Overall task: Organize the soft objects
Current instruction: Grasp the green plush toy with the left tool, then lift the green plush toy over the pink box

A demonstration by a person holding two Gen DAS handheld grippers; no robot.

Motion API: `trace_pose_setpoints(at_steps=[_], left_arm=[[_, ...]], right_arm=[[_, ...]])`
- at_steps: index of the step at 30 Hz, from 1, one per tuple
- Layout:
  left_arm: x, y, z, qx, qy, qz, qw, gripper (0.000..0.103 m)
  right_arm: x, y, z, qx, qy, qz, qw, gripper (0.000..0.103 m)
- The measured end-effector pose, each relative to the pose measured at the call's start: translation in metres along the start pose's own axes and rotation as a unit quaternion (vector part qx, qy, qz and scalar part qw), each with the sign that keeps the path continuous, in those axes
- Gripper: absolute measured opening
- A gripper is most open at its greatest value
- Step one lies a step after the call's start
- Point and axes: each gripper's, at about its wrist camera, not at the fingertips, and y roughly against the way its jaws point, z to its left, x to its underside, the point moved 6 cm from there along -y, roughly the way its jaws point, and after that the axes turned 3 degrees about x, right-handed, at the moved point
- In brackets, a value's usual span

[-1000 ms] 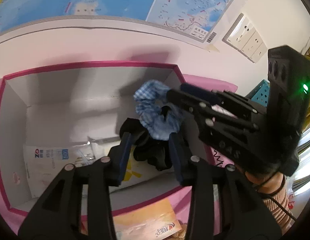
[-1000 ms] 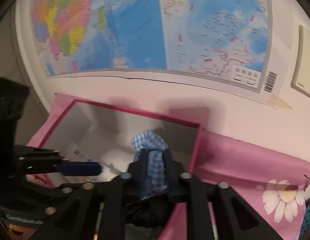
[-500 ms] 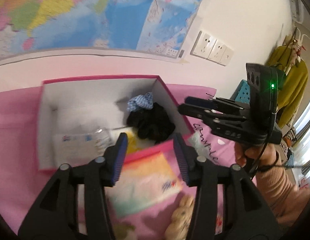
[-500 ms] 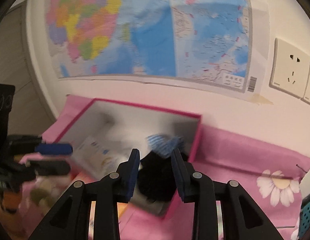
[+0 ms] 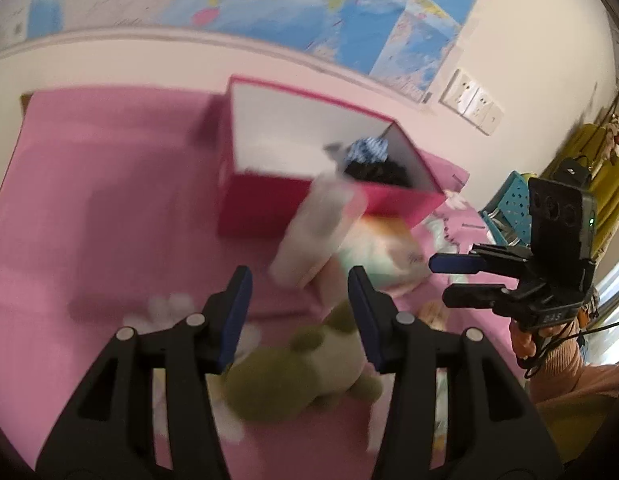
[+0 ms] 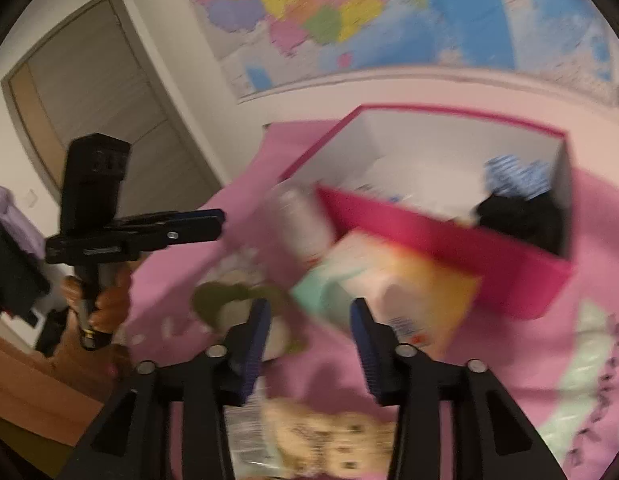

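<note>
Both grippers are hovering empty over the pink cloth. The left gripper is holding its jaws wide apart with nothing between them, poised just above the green plush. The right gripper is likewise spread wide and gripping nothing, aimed at the tissue pack.

The box is sitting open against the wall, already holding the blue scrunchie and a black cloth in its far right corner. The remaining soft items are lying outside it, in front of its near wall.

The step in hand appears to be a pick of the plush. To do it well, the left jaws should be descending squarely over the plush's body, closing on its bulk rather than a limb, then lifting well clear of the box's rim.

Obstructions: a white bottle, possibly a roll, since blur prevents certainty, is leaning against the box's front. The tissue pack is lying touching that same wall. A beige plush is resting beneath the right gripper. The two grippers are working close together; collision is a risk.
</note>
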Motion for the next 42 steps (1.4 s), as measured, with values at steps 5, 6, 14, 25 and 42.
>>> trace_pose_setpoints(at_steps=[5,6,14,25,42], left_arm=[[0.031,0.001,0.018,0.001,0.036,0.017,0.9992,0.051],[0.038,0.001,0.022,0.002,0.045,0.021,0.9988,0.052],[0.068,0.002,0.032,0.013,0.066,0.037,0.9970,0.053],[0.082,-0.010,0.029,0.028,0.060,0.061,0.9960,0.055],[0.041,0.034,-0.010,0.052,-0.005,-0.007,0.9986,0.053]], right_arm=[[0.005,-0.030,0.025,-0.021,0.005,0.024,0.999,0.049],[0.004,-0.038,0.031,-0.020,0.012,0.027,0.999,0.049],[-0.004,-0.077,0.039,0.007,0.025,0.046,0.999,0.048],[0.000,-0.084,0.036,0.006,0.016,0.046,0.999,0.024],[-0.025,-0.015,0.066,0.009,0.052,-0.032,0.998,0.022]])
